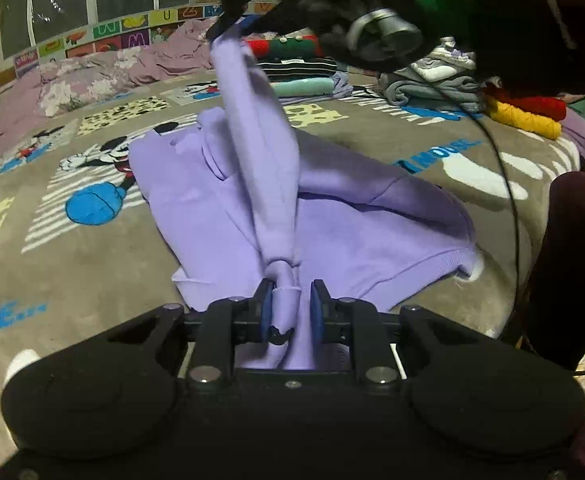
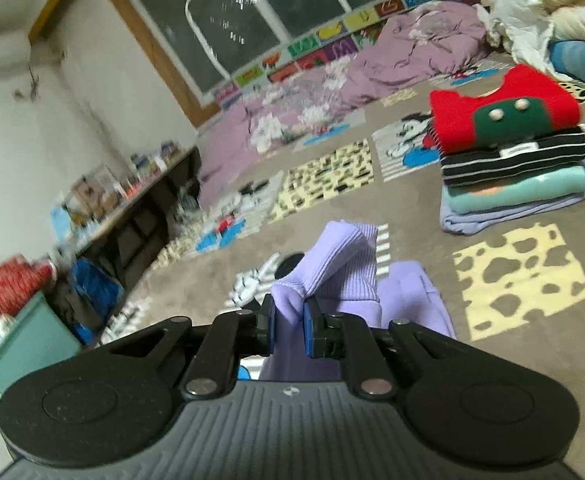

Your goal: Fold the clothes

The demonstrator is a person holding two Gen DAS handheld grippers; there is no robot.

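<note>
A lilac sweatshirt (image 1: 332, 216) lies partly folded on the grey cartoon blanket (image 1: 92, 272). One sleeve (image 1: 252, 140) is stretched up off the body between my two grippers. My left gripper (image 1: 290, 304) is shut on the lower part of the sleeve, near the hem. My right gripper (image 1: 232, 26) shows at the top of the left wrist view, shut on the sleeve's far end. In the right wrist view my right gripper (image 2: 288, 320) pinches the ribbed lilac cuff (image 2: 340, 268), with the sweatshirt body (image 2: 412, 300) below.
A stack of folded clothes (image 2: 512, 152) with a red and green sweater on top stands beyond the sweatshirt and also shows in the left wrist view (image 1: 296, 64). Grey folded clothes (image 1: 432, 84) and a red-yellow item (image 1: 524, 116) lie right. A crumpled purple quilt (image 1: 92, 76) lies by the window. A cluttered shelf (image 2: 124, 200) stands left.
</note>
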